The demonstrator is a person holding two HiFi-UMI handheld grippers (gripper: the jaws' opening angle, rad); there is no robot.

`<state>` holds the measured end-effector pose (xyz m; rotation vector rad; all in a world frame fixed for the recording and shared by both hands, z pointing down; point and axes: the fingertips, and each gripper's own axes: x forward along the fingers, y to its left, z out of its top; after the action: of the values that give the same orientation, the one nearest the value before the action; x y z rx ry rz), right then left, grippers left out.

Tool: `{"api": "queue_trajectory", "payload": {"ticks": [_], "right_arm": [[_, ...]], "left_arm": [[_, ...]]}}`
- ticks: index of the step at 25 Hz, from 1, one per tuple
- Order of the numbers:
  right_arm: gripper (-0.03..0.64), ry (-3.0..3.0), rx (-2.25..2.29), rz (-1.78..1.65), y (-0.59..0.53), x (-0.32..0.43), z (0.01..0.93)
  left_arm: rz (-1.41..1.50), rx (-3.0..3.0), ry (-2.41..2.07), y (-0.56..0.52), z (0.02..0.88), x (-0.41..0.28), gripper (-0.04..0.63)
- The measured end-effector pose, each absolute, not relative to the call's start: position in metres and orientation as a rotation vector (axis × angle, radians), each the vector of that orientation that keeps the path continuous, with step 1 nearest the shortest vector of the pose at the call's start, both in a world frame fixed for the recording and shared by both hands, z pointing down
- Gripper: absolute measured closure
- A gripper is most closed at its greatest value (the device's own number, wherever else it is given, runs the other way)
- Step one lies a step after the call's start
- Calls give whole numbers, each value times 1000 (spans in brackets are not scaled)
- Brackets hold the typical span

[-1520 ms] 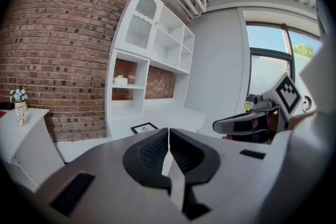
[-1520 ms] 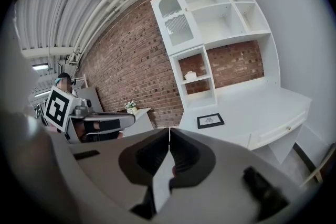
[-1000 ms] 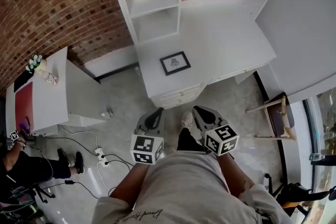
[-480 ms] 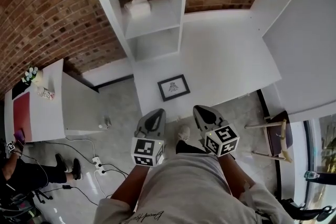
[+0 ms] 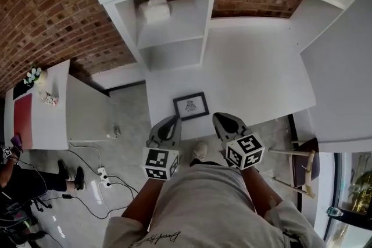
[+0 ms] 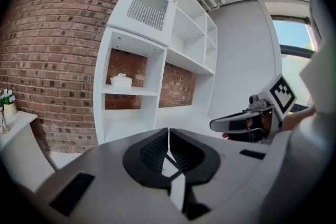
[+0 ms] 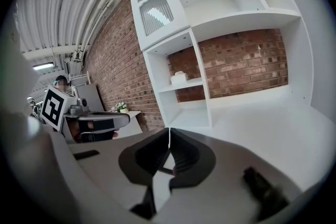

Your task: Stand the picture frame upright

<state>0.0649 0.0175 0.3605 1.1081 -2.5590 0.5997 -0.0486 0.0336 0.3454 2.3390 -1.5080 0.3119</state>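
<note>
A small black picture frame (image 5: 191, 105) lies flat, face up, near the front edge of the white desk (image 5: 256, 72). My left gripper (image 5: 172, 121) hovers just in front of the desk edge, its tip close to the frame's near left corner, jaws shut and empty. My right gripper (image 5: 222, 119) hangs beside it to the right, also shut with nothing held. In the left gripper view the jaws (image 6: 168, 134) meet in a thin line, and the right gripper (image 6: 247, 123) shows at the right. The right gripper view shows its jaws (image 7: 169, 134) closed too. The frame is hidden in both gripper views.
White shelving (image 5: 168, 20) rises at the back of the desk, with a white box (image 5: 154, 9) on one shelf. A low white table (image 5: 40, 119) stands at the left before the brick wall. Cables and a power strip (image 5: 102, 174) lie on the floor. A wooden stool (image 5: 302, 162) stands at the right.
The view has come closer to the desk: the frame now lies just ahead of the two gripper tips, where a second ago it was well beyond them. Both grippers stay shut.
</note>
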Motion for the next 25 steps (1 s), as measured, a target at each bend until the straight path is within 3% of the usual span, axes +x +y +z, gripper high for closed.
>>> {"api": "queue_trajectory", "payload": {"ticks": [25], "right_arm": [[588,-2588,963,644,-32,74,388]], "left_arm": [[382,2223,-1565,-6,364,-52,575]]}}
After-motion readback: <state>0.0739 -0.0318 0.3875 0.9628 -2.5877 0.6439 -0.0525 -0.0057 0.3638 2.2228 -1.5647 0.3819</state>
